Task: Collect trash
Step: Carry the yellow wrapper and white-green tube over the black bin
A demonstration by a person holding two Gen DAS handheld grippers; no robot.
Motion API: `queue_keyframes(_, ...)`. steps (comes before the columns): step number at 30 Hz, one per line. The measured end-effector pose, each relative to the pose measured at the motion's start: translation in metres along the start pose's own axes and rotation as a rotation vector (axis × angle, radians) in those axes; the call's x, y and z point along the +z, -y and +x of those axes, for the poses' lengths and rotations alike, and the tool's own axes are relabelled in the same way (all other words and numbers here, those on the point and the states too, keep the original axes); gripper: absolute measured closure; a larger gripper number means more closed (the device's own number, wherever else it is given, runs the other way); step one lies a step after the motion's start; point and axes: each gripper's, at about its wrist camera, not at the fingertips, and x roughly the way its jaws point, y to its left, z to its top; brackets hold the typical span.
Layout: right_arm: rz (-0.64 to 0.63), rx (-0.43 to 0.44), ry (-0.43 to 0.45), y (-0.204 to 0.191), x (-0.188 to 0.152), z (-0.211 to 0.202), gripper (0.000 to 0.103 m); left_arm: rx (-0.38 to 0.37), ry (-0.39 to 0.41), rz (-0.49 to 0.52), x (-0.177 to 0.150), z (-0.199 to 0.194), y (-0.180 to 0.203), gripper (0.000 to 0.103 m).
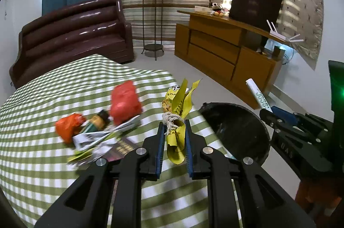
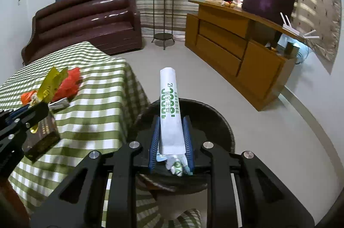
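My left gripper [image 1: 173, 127] is shut on a crumpled yellow wrapper [image 1: 177, 112] tied with white string, held over the right edge of the checked table [image 1: 53, 163]. My right gripper [image 2: 171, 122] is shut on a white packet with green print [image 2: 171, 107], which sticks up over the black round bin [image 2: 215, 118] on the floor beside the table. That bin [image 1: 236, 129] also shows in the left wrist view, with the right gripper [image 1: 265, 112] and its white packet [image 1: 258, 94] beyond it. Left on the table lie a red bag [image 1: 124, 102], an orange bag [image 1: 68, 126], a small bottle [image 1: 100, 120] and papers [image 1: 96, 142].
A dark box [image 2: 42, 137] lies near the table's edge. A brown sofa [image 1: 71, 34] stands behind the table, a plant stand [image 1: 153, 21] at the back, a wooden cabinet [image 1: 225, 51] to the right. Grey floor [image 2: 193, 73] lies between table and cabinet.
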Motion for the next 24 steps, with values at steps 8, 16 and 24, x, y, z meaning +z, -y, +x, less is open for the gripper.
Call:
queue_keyframes(8, 0.036, -0.020, 0.003, 0.024, 0.000, 0.010, 0.082, -0.003, -0.021, 0.022, 0.009, 0.031, 0.028, 0.085)
queue_keyframes(16, 0.064, -0.036, -0.003, 0.039, -0.003, 0.021, 0.082, -0.008, -0.035, 0.064, 0.013, 0.055, 0.056, 0.085)
queue_keyframes(24, 0.091, -0.037, -0.020, 0.050, -0.003, 0.033, 0.081, 0.001, -0.057, 0.092, 0.015, 0.071, 0.067, 0.085)
